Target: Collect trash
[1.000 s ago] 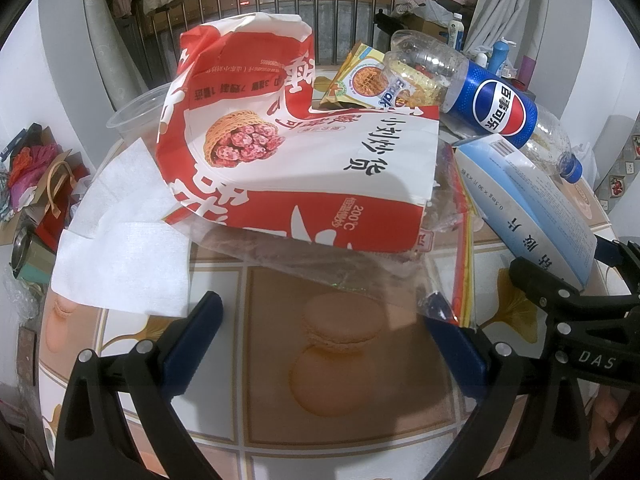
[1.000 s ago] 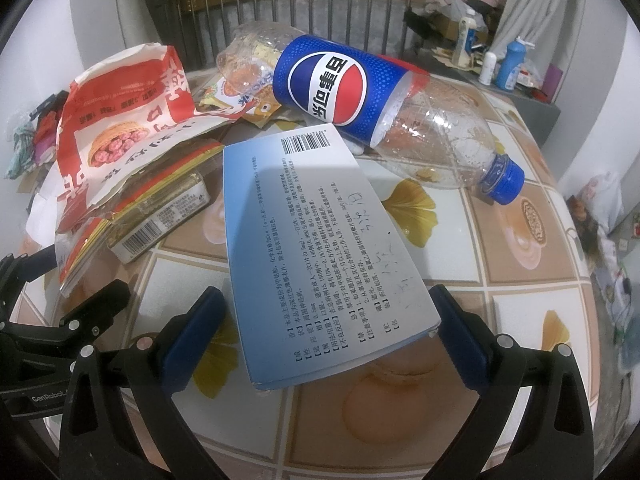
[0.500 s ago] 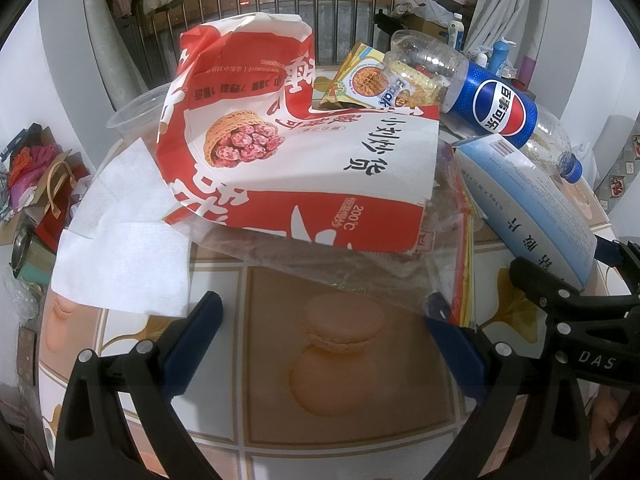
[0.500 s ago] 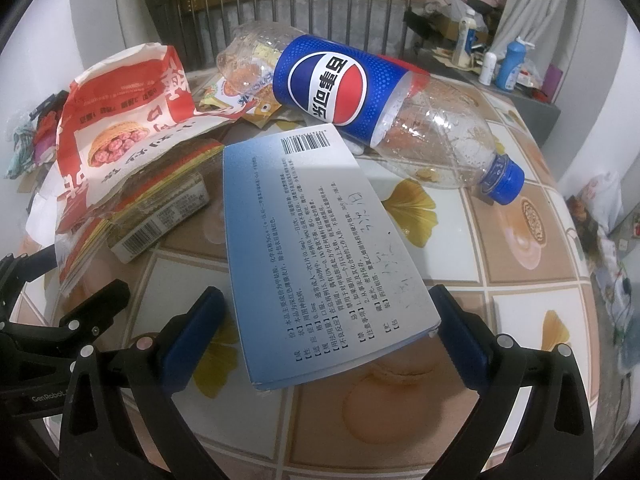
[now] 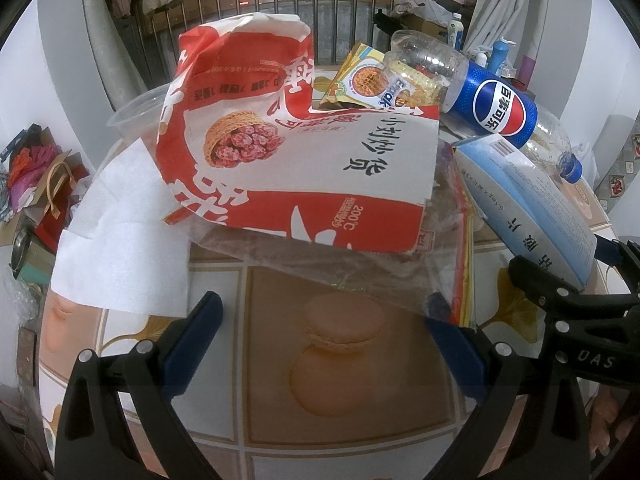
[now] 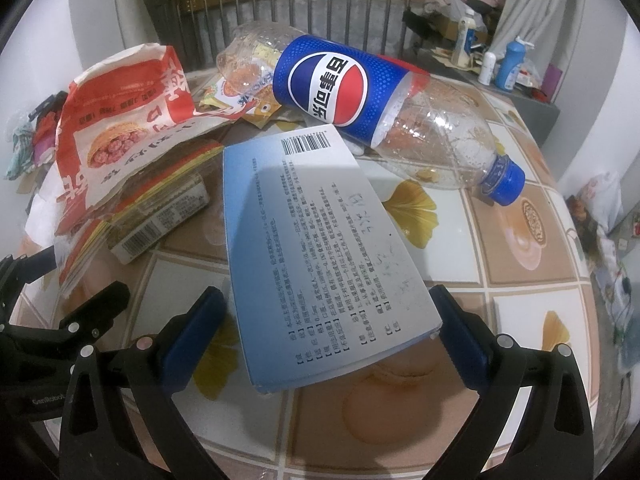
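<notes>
Gaping wide, the right tongs (image 6: 326, 334) are straddling the near end of the blue box (image 6: 320, 248) lying on the desk (image 6: 532, 320); the left tongs (image 5: 322, 340) are hovering released near the red paper bag (image 5: 304, 160).

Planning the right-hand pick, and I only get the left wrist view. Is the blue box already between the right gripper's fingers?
Observer: Yes. In the right wrist view the right gripper is open, and the near end of the blue box lies between its fingers, not clamped.
Operator: Anything hidden by the paper bag from my side?
Observer: A small carton with a barcode lies beside the blue box, partly under the paper bag.
</notes>
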The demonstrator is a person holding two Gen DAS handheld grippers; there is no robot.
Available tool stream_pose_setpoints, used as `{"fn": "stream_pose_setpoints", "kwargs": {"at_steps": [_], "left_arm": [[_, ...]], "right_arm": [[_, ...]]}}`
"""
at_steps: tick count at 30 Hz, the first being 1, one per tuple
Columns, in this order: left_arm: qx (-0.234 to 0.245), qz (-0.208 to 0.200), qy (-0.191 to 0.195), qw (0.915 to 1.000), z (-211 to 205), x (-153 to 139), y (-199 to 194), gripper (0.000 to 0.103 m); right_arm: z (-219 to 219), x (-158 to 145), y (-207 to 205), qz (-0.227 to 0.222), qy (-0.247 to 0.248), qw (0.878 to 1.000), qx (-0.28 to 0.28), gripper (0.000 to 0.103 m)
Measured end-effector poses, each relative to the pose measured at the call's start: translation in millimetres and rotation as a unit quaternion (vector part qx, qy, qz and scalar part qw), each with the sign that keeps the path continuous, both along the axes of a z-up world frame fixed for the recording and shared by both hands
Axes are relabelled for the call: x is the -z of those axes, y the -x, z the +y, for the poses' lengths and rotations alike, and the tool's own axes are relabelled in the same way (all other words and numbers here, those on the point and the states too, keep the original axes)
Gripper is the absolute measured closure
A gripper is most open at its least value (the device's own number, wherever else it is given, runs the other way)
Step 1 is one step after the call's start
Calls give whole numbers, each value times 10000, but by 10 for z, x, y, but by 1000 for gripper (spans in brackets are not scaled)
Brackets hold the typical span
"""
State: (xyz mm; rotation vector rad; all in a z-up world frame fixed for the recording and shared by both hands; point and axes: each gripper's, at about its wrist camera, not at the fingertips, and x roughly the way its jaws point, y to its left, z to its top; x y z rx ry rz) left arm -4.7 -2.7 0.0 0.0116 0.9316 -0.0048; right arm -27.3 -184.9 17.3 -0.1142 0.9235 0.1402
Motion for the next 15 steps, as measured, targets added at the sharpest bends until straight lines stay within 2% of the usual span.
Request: {"fn": "stream_pose_setpoints", "kwargs": {"at_steps": [15], "left_arm": [[0,0,0,10000,-15,-7,11,4]], "right_arm": [[8,-2,6,-2,4,10000,2,6]]}}
